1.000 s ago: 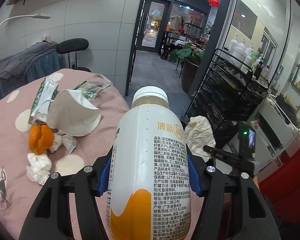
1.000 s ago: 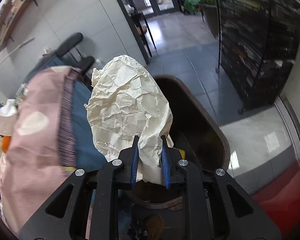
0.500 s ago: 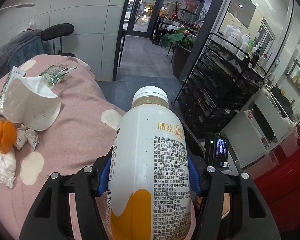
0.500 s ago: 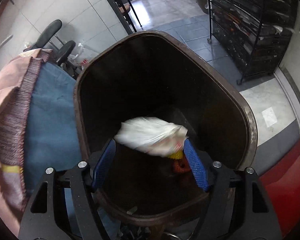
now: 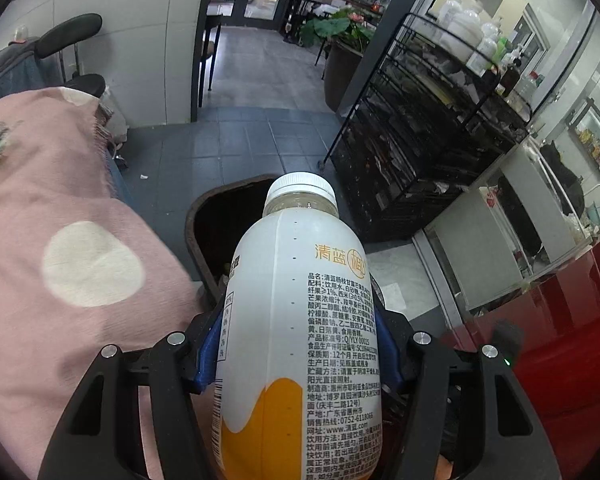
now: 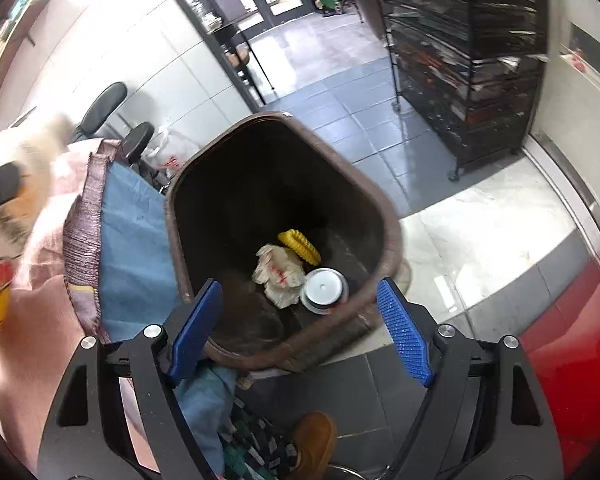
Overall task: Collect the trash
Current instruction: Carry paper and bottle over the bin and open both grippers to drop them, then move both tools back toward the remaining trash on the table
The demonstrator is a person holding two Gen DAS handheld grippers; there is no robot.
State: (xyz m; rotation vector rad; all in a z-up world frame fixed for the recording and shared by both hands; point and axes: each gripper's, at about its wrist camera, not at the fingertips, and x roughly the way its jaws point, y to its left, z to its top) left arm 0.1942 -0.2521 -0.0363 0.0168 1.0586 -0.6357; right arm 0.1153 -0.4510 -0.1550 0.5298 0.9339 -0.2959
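Note:
My left gripper (image 5: 300,354) is shut on a white plastic bottle (image 5: 300,320) with an orange base and a white cap, held just past the pink-clothed table's edge; the brown bin's rim (image 5: 191,220) shows behind it. In the right wrist view my right gripper (image 6: 300,326) hangs above the near rim of the brown trash bin (image 6: 388,224); its jaws are opening and nothing is between them. At the bin's bottom lie the crumpled paper (image 6: 279,272), a yellow ribbed piece (image 6: 300,244) and a round metal lid (image 6: 324,290).
The pink dotted tablecloth (image 5: 59,240) over a blue cloth (image 6: 131,240) borders the bin on the left. A black wire rack (image 5: 420,140) stands to the right on grey floor tiles. A red surface (image 6: 580,340) lies at the lower right. A brown shoe (image 6: 316,440) shows below.
My right gripper opened and the crumpled paper dropped into the bin. My left gripper carried the bottle rightward off the table toward the bin; the table trash slid out of view.

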